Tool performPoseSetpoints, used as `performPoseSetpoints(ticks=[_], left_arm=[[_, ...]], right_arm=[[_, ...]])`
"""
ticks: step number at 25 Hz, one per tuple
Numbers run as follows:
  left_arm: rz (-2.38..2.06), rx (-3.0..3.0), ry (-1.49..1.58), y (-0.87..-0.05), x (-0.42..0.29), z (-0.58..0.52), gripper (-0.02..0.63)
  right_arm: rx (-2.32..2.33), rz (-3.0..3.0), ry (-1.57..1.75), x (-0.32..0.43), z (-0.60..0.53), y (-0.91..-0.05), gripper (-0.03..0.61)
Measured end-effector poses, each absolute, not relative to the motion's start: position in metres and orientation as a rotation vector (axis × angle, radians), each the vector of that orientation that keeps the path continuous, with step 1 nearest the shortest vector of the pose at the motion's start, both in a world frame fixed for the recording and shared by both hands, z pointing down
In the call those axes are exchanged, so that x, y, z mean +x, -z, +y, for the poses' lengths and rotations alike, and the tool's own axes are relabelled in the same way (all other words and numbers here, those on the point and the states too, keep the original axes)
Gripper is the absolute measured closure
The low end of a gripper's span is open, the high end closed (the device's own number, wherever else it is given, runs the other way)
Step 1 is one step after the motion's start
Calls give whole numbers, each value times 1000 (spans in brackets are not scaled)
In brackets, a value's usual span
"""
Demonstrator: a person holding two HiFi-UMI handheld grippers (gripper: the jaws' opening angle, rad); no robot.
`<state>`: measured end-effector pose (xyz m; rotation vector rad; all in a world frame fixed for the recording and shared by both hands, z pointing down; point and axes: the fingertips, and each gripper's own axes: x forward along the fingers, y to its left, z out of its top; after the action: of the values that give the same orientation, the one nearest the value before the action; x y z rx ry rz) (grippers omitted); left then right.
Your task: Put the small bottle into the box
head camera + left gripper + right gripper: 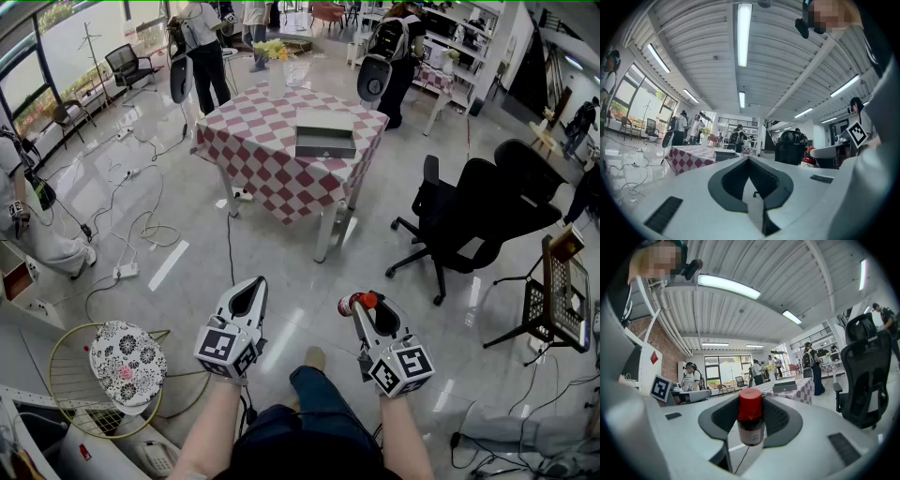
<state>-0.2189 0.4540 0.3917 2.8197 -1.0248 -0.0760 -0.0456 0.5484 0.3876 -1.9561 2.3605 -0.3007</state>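
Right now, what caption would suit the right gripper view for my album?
Right claw holding a small red-capped bottle, with the checkered table and its grey box far ahead.

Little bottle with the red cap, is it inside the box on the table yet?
No, the small bottle is clamped in the right gripper's fingers, far from the box on the checked table.

Small bottle (751,422): glossy red plastic cap, dark shiny body, paper label. Right gripper (364,311) and left gripper (250,294): smooth matt white plastic shells, dark ribbed pads. Tablecloth (272,161): checked cloth. Box (325,142): matt grey. Floor (192,277): pale, glossy, reflective. Chair (473,214): matt black.
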Motion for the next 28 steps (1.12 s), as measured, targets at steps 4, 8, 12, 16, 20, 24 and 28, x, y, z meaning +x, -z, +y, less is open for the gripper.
performPoseSetpoints(ticks=[4, 8, 12, 16, 20, 24, 28], left_arm=[[-1043, 2818, 79, -396, -218, 432, 613], [-1060, 2817, 72, -398, -216, 409, 614], [-1070, 2811, 72, -400, -213, 388, 612], [-1070, 2802, 68, -404, -202, 368, 614], [-1067, 2797, 61, -406, -184, 343, 614], [-1074, 2792, 61, -406, -169, 317, 612], [-1081, 2787, 55, -406, -154, 291, 613]], right_arm=[[-1950, 2369, 288, -43, 526, -388, 430], [-1944, 2382, 294, -40, 501, -392, 430], [-1936, 2401, 293, -37, 480, -394, 430], [-1931, 2414, 301, -27, 459, -396, 430], [-1929, 2415, 311, -10, 434, -399, 430], [-1923, 2419, 328, 7, 406, -401, 430], [-1909, 2434, 347, 21, 377, -402, 430]])
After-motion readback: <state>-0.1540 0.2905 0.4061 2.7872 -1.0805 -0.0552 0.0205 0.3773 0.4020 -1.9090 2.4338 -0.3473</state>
